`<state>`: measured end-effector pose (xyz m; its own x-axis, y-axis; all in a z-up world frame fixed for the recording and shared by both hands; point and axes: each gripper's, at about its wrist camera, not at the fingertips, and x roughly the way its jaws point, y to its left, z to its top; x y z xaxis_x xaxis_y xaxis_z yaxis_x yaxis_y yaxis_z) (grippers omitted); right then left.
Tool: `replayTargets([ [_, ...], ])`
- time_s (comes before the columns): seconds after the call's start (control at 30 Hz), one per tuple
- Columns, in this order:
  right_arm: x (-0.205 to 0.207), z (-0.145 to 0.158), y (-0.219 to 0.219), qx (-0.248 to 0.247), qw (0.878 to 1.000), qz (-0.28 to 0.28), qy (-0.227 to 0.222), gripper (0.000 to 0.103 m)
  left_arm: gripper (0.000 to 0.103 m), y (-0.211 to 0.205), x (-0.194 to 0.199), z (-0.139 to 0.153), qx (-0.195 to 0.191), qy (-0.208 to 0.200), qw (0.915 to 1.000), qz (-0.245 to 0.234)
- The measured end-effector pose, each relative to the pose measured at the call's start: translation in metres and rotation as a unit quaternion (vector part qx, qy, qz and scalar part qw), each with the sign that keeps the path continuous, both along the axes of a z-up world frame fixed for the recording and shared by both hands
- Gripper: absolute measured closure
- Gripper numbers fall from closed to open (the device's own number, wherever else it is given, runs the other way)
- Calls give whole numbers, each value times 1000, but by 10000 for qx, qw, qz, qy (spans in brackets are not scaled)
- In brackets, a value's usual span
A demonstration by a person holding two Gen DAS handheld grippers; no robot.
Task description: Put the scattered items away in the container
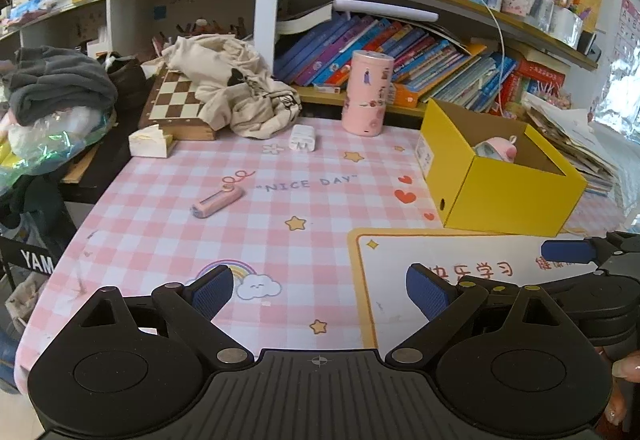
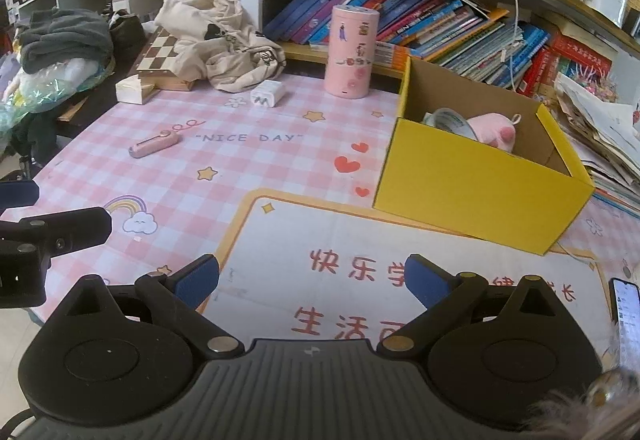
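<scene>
The tabletop (image 2: 280, 167), covered in a pink checked cloth, is carrying everything that matters here, and it is looking only partly tidied. The yellow box (image 2: 472, 183), the container for this job, is sitting open at the right, its near corner overlapping a printed white mat (image 2: 360, 240). Inside it a pink plush item (image 2: 494, 131) and a roll of tape (image 2: 448, 121) are already lying against the near wall, so I am judging that part of the work as done.

Outside the box, a tall pink canister (image 2: 351, 51) is standing upright near the bookshelf edge, just left of the box's far corner; whether it counts as a scattered item I cannot tell. A white charger plug (image 2: 267, 95) is lying near the crumpled cream garment (image 2: 224, 39), and a small pink pen-shaped gadget (image 2: 154, 145) is resting well apart from the box, toward the left. These two smaller things are looking like what is left to collect.

The left tool (image 1: 320, 292) is hovering low over the cloth with its fingers spread and nothing between them. The right tool (image 2: 312, 280) is hanging over the white mat, likewise spread wide and carrying nothing. A phone (image 2: 626, 316) is lying at the mat's right edge.
</scene>
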<state>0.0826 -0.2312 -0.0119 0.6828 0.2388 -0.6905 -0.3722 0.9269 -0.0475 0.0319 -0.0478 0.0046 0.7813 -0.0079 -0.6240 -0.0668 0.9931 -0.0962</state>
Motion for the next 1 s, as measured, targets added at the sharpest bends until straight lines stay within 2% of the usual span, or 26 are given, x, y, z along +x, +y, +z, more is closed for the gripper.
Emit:
replayTargets([
  [0.37,9,-3,12,-8,9997,216,119,3,8,6,7,-4,-12,96,9999,127],
  [0.77,51,-6,45,-58,9950,985,180,3,8,31,29,-12,-182,211,9960,844],
  [1.0,74,-15,53,-118,9920,1218,313,5,8,35,52,-22,-260,367,9943,970],
])
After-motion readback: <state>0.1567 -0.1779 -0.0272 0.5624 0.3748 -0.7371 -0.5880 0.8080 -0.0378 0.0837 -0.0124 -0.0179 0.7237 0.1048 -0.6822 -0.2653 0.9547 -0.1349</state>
